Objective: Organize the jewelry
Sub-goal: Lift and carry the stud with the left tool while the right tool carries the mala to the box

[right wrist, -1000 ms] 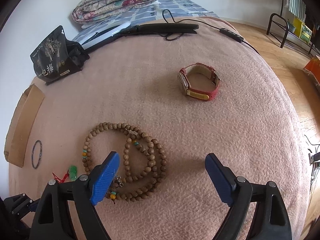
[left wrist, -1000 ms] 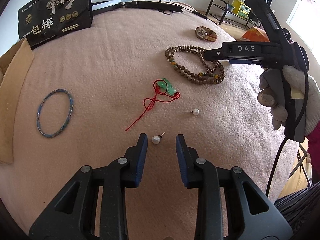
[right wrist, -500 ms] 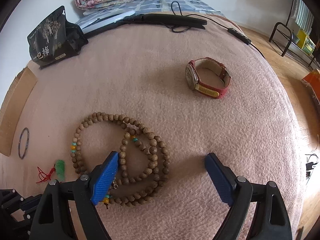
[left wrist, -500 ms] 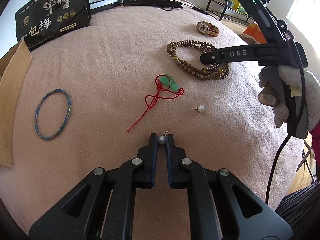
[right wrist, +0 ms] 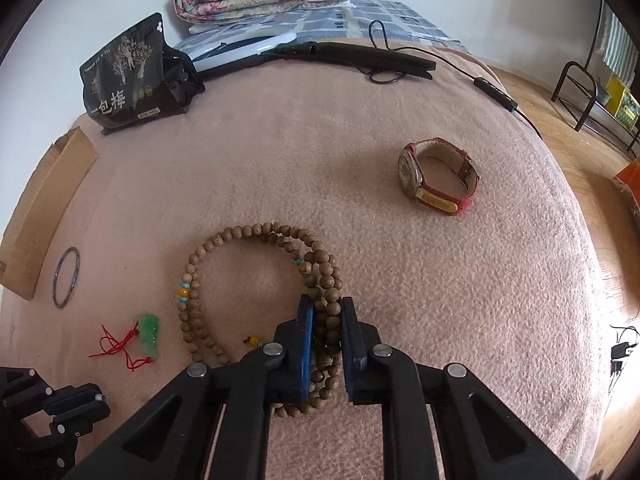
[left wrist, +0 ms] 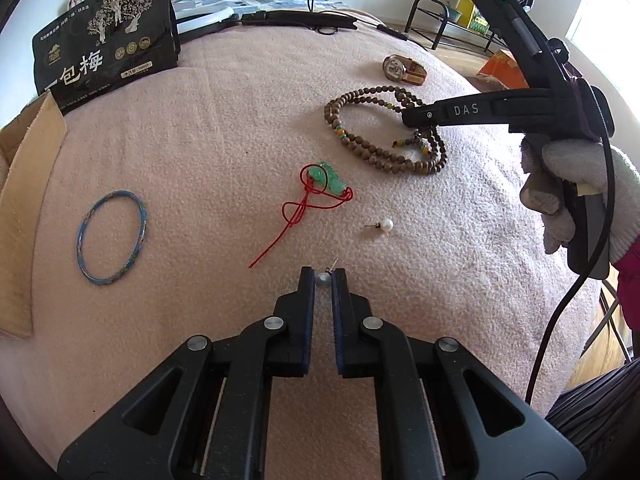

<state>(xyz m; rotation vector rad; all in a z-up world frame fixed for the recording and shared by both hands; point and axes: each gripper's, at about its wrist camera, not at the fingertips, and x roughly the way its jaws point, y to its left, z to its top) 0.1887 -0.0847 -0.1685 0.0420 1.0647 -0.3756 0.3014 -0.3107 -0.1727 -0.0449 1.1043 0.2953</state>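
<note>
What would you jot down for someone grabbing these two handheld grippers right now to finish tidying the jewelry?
Left gripper: shut on a pearl earring.
Right gripper: shut on the wooden bead necklace.
On the pink blanket: second pearl earring, jade pendant on red cord, blue bangle, red-strapped watch.
Done: both pieces gripped.
Left: lift and stow them, then the others. No jewelry container is visible.
</note>
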